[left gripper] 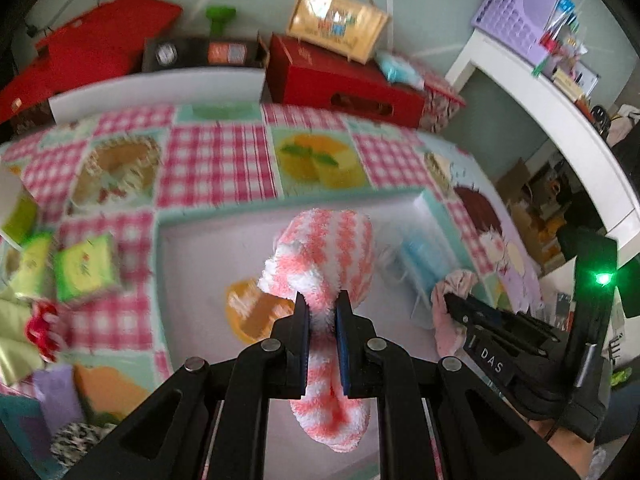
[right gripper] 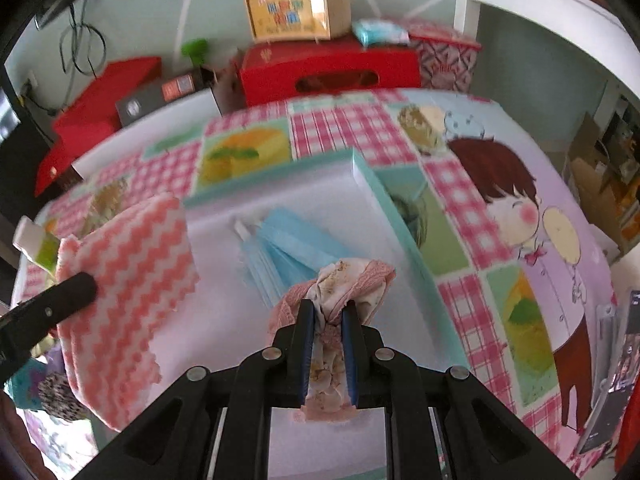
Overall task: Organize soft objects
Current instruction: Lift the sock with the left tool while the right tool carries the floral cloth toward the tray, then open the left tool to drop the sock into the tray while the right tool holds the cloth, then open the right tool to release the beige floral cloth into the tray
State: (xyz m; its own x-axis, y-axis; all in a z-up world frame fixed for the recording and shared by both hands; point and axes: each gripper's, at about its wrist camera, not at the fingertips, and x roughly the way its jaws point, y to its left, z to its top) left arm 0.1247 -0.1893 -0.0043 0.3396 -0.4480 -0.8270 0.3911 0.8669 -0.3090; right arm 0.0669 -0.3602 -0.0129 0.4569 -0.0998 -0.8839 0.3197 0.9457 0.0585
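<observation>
My left gripper (left gripper: pixel 323 304) is shut on a fluffy pink-and-white zigzag cloth (left gripper: pixel 326 248) and holds it above an open white box with a teal rim (left gripper: pixel 158 248). The same cloth (right gripper: pixel 132 272) shows at the left of the right wrist view, with the left gripper's finger (right gripper: pixel 72 292) on it. My right gripper (right gripper: pixel 328 314) is shut on a pink lace-edged fabric piece (right gripper: pixel 344 280) over the box (right gripper: pixel 384 196). It appears at the right of the left wrist view (left gripper: pixel 452 308). Blue face masks (right gripper: pixel 288 248) lie in the box.
A patchwork tablecloth (left gripper: pixel 216 160) covers the table. Green tissue packs (left gripper: pixel 84 268) and a red scrunchie (left gripper: pixel 40 328) lie at the left. Red boxes (right gripper: pixel 328 72) and a wooden case (right gripper: pixel 296 8) stand at the back. A white shelf (left gripper: pixel 560 112) is at the right.
</observation>
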